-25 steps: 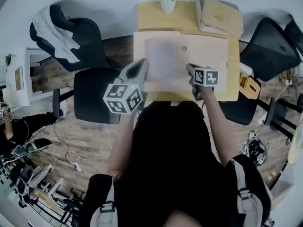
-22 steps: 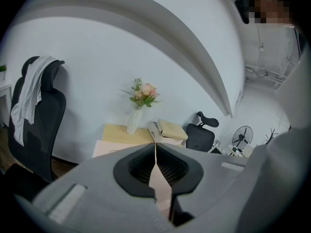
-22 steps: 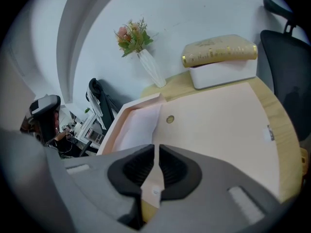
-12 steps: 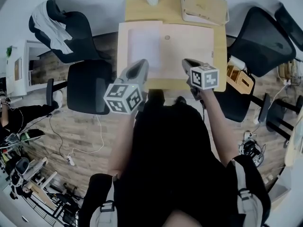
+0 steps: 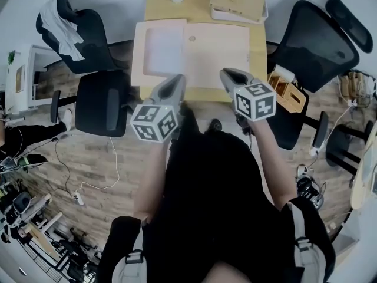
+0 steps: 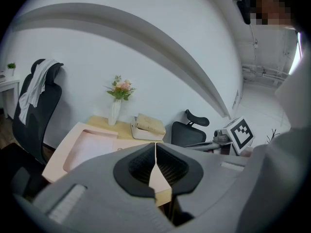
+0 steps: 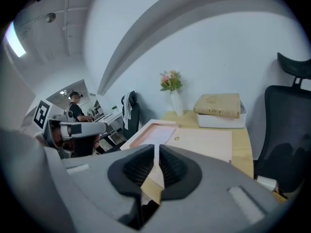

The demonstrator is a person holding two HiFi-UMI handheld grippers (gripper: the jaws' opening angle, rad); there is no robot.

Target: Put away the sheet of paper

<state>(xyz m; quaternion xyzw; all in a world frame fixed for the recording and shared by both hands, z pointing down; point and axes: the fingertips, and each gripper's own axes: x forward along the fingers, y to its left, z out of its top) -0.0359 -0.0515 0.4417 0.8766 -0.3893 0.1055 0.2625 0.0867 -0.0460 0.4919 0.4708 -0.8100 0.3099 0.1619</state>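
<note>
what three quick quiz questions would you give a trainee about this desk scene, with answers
1. Fill in: the jaws of the left gripper and of the right gripper are both ___ (apart or together).
2. Where is the sheet of paper?
A. in the left half of the pink folder
B. between the left gripper's jaws
C. between the right gripper's jaws
3. True or false: the pink folder is closed.

Key
1. together, with nothing between them
2. A
3. false, it lies open on the table
</note>
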